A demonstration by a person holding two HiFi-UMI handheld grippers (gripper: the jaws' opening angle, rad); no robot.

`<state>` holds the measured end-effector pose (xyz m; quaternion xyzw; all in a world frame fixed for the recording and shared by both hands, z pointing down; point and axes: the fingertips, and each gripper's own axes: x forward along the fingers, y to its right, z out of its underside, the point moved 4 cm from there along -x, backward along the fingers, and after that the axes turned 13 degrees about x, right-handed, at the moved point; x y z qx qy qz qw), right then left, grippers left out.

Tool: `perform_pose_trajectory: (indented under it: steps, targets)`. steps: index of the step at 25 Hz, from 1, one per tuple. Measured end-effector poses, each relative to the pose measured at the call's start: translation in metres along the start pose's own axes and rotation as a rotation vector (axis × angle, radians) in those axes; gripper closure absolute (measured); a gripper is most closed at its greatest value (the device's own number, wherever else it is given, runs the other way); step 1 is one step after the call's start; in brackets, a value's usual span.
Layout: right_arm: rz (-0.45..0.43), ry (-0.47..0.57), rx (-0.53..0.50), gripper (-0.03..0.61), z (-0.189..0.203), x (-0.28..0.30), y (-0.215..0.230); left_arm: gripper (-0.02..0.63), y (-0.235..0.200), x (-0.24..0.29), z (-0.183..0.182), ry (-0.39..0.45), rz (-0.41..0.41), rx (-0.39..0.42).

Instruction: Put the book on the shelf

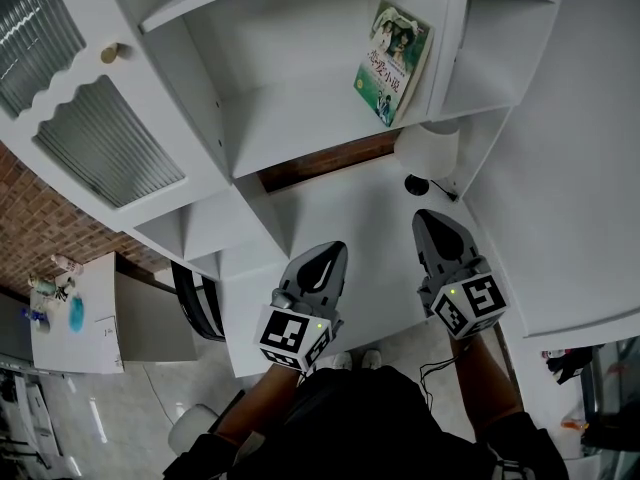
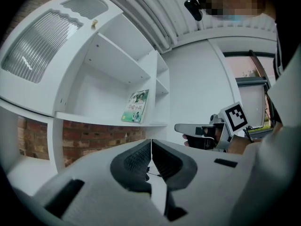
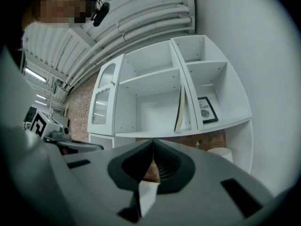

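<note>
One book (image 1: 393, 63) stands tilted against the right wall of its compartment in the white shelf (image 1: 300, 118), well apart from two grippers above the counter (image 1: 350, 203), the left gripper (image 1: 328, 258) and right gripper (image 1: 435, 223), both clenched on nothing.

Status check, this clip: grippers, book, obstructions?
Left gripper shut, empty. Right gripper shut, empty. Book on shelf, leaning against divider. Nothing in the way.

Bright, even indoor light with soft shadows under the shelf (image 1: 300, 98) boards. Head view is sharp, darker along the bottom edge. Both gripper views have heavy fisheye: bowed lines, black vignetted corners, soft near foreground at the bottom. Mild glare from the strip lights (image 3: 33, 73) at left and the window (image 2: 245, 68) at right.
</note>
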<state>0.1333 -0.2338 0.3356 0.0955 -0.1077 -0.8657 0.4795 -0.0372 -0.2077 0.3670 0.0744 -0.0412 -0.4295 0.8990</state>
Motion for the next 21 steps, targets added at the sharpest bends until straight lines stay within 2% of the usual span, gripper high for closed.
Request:
perform_pose_trajectory:
  steps: [10,21]
  targets:
    - [-0.008,-0.079,0.019,0.548,0.045,-0.024,-0.011,0.597,0.010,-0.004,0.010,-0.017,0.014,0.002]
    - [-0.040,-0.074,0.086,0.546,0.062,-0.046,-0.022,0.597,0.018,-0.011,0.025,-0.041,0.021,-0.017]
